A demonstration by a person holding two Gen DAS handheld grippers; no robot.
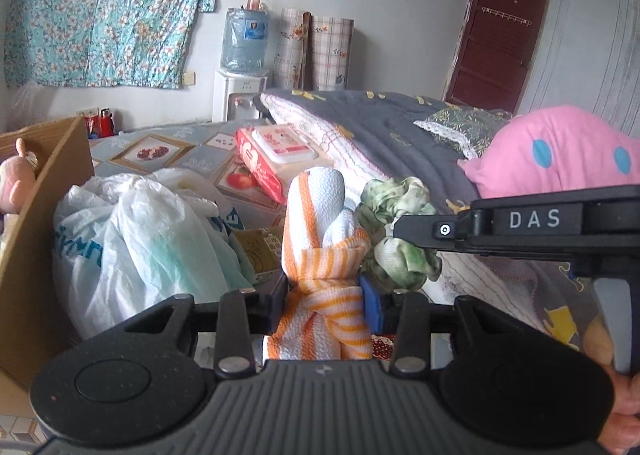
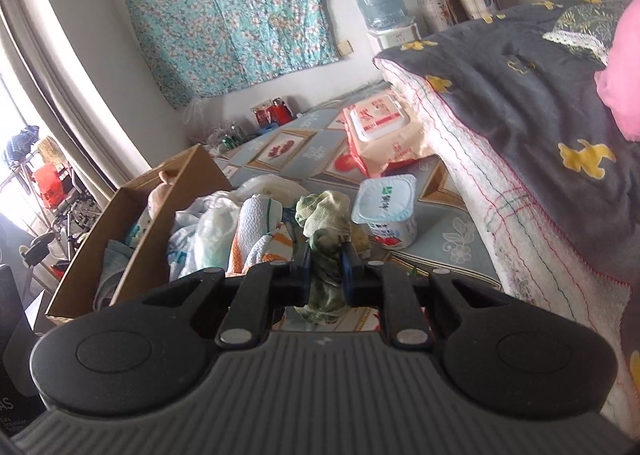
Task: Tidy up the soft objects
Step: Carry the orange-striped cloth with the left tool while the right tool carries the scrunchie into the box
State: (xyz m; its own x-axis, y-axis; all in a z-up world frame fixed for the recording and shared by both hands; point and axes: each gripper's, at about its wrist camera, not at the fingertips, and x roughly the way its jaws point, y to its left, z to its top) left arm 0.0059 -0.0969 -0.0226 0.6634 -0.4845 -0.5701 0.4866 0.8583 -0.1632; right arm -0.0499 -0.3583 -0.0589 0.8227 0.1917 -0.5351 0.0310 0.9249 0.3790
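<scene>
My left gripper (image 1: 324, 289) is shut on an orange-and-white striped towel (image 1: 316, 199), whose rolled end stands up between the pads. Just to its right, my right gripper (image 1: 404, 233) reaches in from the side with a bunched green cloth (image 1: 394, 195) at its tip. In the right wrist view the right gripper (image 2: 326, 269) is shut on that green cloth (image 2: 326, 211), which hangs below the pads. The striped towel (image 2: 256, 231) shows to its left. An open cardboard box (image 2: 160, 211) with a pink plush toy (image 1: 16, 179) inside stands at the left.
A white plastic bag (image 1: 140, 223) lies by the box (image 1: 44, 195). On the patterned mat sit a wet-wipes pack (image 2: 378, 127) and a yogurt cup (image 2: 386, 211). A folded grey quilt (image 2: 520, 103) and a pink dotted pillow (image 1: 560, 151) rise at the right. A hand (image 1: 618, 395) shows bottom right.
</scene>
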